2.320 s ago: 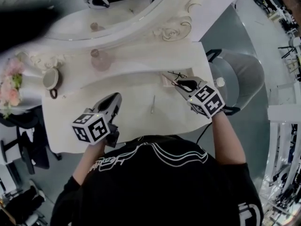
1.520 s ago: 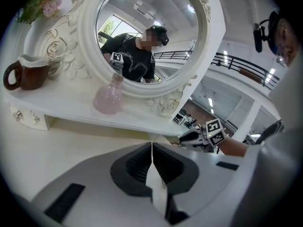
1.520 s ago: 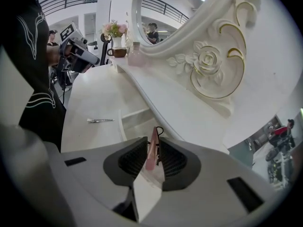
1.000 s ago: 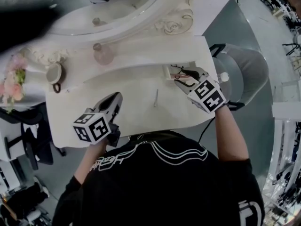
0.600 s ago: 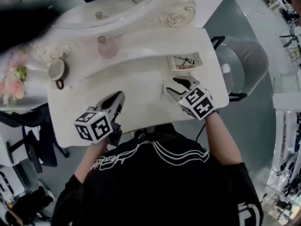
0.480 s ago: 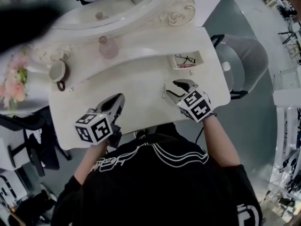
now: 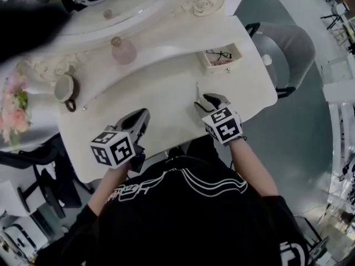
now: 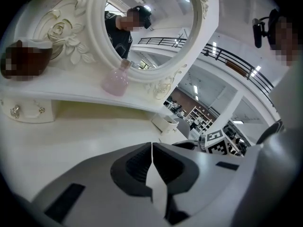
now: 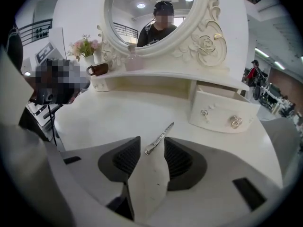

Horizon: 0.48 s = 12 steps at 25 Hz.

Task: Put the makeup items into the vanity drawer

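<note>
A slim silver makeup tool [image 7: 197,87] [image 9: 163,132] lies on the white vanity top [image 7: 161,101]. My right gripper [image 7: 206,100] [image 9: 151,143] stands over the tool's near end, tilted down. Its jaws are open and have just been closing; the tool's tip lies between them, untouched by the pads. The small drawer [image 7: 224,65] [image 9: 222,110] stands pulled out at the back right, with a black wiry item [image 7: 219,54] inside. My left gripper [image 7: 143,114] [image 8: 151,148] hovers over the near left of the top, shut with nothing in it.
On the shelf under the oval mirror [image 9: 151,13] stand a pink bottle [image 7: 123,51] [image 8: 115,82] and a brown mug [image 7: 64,87] [image 9: 97,69], with flowers [image 7: 14,101] at the far left. A grey chair [image 7: 288,46] stands to the table's right.
My right gripper has left the drawer and come back toward the table's near side, sinking over the silver tool. The left gripper has only drifted a little.
</note>
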Tool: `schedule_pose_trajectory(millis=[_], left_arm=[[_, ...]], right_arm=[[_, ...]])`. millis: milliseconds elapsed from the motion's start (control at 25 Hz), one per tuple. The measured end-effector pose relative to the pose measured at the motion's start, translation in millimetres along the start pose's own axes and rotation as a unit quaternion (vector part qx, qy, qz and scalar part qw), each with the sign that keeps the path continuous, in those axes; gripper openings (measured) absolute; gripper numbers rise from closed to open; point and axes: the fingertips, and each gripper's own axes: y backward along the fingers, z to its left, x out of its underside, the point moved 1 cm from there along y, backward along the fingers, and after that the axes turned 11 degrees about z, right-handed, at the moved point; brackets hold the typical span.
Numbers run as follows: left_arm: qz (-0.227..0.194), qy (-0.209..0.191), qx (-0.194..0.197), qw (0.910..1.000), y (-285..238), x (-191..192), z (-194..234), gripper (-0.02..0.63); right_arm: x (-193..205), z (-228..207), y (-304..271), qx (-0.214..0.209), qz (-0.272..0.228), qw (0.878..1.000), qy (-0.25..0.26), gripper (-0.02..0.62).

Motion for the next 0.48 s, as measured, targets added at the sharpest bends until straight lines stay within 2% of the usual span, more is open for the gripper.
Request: schedule_pose_trajectory(millis=[320, 480], left_arm=[[-0.001, -0.018, 0.011, 0.9998, 4.5, -9.4, 2.6, 0.028], [-0.001, -0.017, 0.009, 0.9998, 6.6, -11.1, 10.1, 0.028]], right_arm=[[5.7, 0.9, -14.5, 0.037, 0.024, 0.998, -0.033, 0.13], [4.4, 2.6, -15.8, 0.035, 0.027, 0.998, -0.037, 0.11]])
